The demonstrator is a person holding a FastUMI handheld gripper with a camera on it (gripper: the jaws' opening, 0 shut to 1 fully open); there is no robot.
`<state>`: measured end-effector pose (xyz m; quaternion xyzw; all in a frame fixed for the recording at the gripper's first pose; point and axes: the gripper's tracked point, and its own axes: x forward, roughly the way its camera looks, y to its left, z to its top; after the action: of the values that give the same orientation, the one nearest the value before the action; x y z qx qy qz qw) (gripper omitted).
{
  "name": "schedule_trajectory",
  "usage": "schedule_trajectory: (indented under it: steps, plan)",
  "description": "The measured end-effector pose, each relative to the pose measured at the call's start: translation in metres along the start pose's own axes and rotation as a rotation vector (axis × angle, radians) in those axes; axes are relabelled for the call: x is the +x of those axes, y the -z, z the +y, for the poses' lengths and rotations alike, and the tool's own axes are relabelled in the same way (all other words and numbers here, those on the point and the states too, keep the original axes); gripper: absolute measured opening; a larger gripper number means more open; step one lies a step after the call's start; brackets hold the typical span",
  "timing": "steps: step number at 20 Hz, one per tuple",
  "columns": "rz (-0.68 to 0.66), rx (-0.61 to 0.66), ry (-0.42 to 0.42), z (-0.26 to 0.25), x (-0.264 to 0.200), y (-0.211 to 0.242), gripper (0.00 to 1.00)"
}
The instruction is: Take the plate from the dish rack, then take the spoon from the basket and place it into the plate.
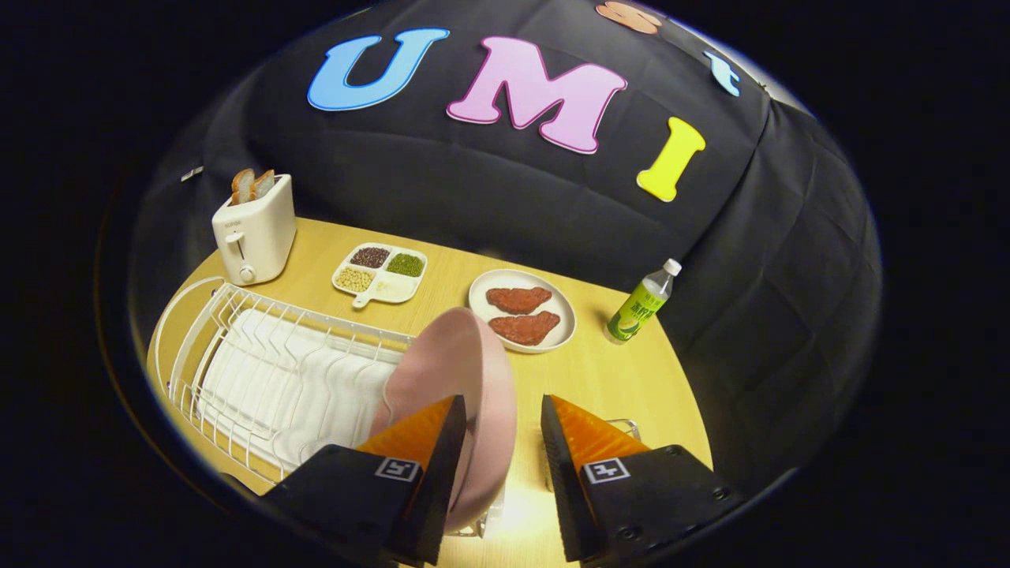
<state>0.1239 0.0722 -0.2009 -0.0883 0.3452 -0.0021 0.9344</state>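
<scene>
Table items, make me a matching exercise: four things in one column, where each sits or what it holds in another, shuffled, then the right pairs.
Things:
1. pink plate
2. toaster
3. white plate
4. green bottle

Descriptions:
A. holds two reddish meat pieces
B. stands upright, nearest the black cloth's right side
C. upright at the dish rack end, between the fingers of the open gripper
D. has bread slices sticking out

Pairs: 1-C, 2-D, 3-A, 4-B
</scene>
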Motion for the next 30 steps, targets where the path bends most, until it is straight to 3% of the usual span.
schedule_trajectory:
  steps: [2,5,10,17,24,30]
  plan:
    - [0.063,0.075,-0.075,0.02,0.005,0.009,0.56]
    - [0.124,0.121,-0.094,0.027,0.012,0.019,0.45]
    - [0.108,0.213,-0.042,0.022,0.014,0.004,0.34]
    - [-0.067,0.067,0.075,0.012,-0.001,-0.038,0.33]
    - [-0.092,0.14,-0.037,0.018,-0.028,-0.049,0.33]
    - [-0.092,0.174,-0.155,-0.005,-0.069,-0.036,0.33]
